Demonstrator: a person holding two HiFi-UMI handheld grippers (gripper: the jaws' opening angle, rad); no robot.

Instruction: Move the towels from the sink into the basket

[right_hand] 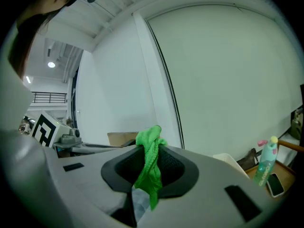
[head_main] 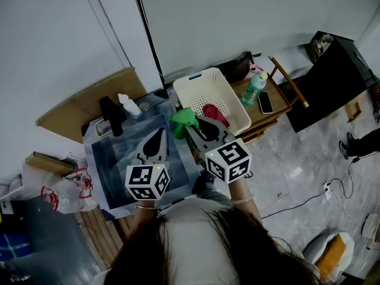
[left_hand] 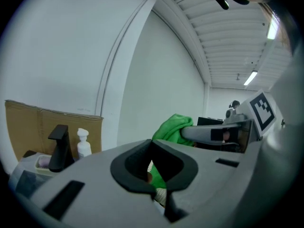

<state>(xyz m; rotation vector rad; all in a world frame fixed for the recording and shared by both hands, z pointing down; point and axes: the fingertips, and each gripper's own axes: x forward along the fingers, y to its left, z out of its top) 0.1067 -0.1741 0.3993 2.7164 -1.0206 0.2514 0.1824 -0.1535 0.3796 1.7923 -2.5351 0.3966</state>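
Plainly the carrying step is in hand: the right claw is clamped on a green towel, which bunches above the tips and hangs in a loose tail between the jaws. In the head view, claw and towel are raised over the far right corner of the sink, just beside the left wall of the white basket and not yet over its opening. A red towel already lies inside the basket, toward its near end; so the job looks partly done, by my reckoning.

The left claw has its jaws brought together with nothing between them; it hovers above the basin beside the right one, with the black faucet and a white soap bottle off to its left.

The next move, I judge, calls for carrying the green towel across the rim until it is well over the open basket, then parting the jaws so it drops beside the red one; the hanging tail could drape on the rim if let go too soon. Whether another towel waits in the sink I cannot tell, since the claws cover part of the basin.
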